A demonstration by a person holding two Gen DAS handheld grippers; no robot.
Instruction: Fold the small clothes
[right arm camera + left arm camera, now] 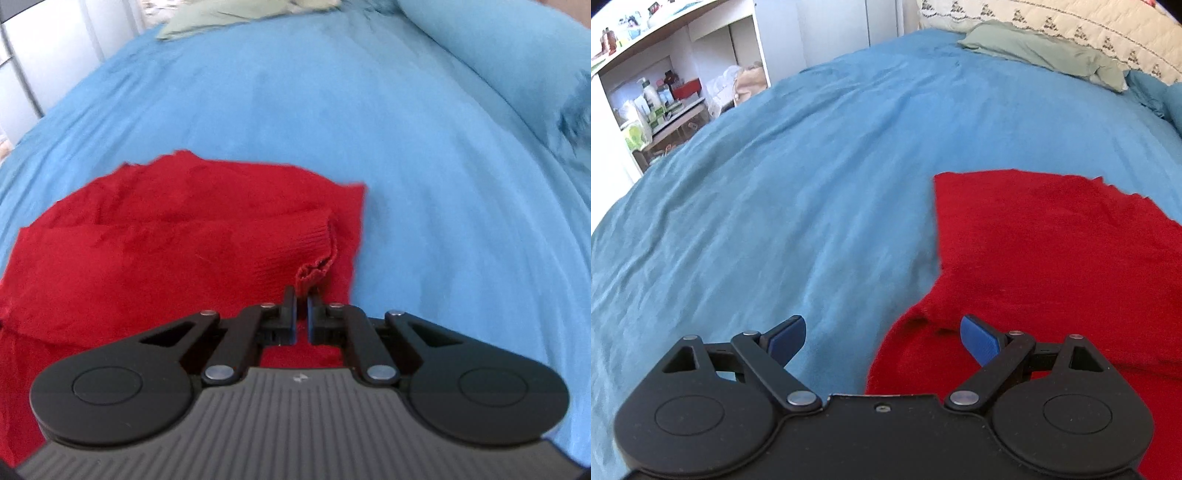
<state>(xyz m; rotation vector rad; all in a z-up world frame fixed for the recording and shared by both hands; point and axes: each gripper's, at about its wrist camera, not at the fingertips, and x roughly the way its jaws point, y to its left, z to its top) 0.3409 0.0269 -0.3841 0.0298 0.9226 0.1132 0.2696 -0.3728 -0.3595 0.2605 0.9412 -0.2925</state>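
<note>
A red knit sweater (1052, 258) lies on the blue bedspread (794, 203), at the right of the left wrist view. My left gripper (882, 338) is open and empty, hovering over the sweater's near left edge, its right finger above the red cloth. In the right wrist view the sweater (147, 251) lies left of centre with a sleeve folded across it. My right gripper (301, 295) is shut on the ribbed sleeve cuff (314, 266), which bunches just beyond the fingertips.
A green folded cloth (1041, 51) lies at the far end of the bed next to a quilted headboard (1071, 26). White shelves with bottles and boxes (657, 96) stand beyond the bed's left edge. A blue pillow (498, 48) lies far right.
</note>
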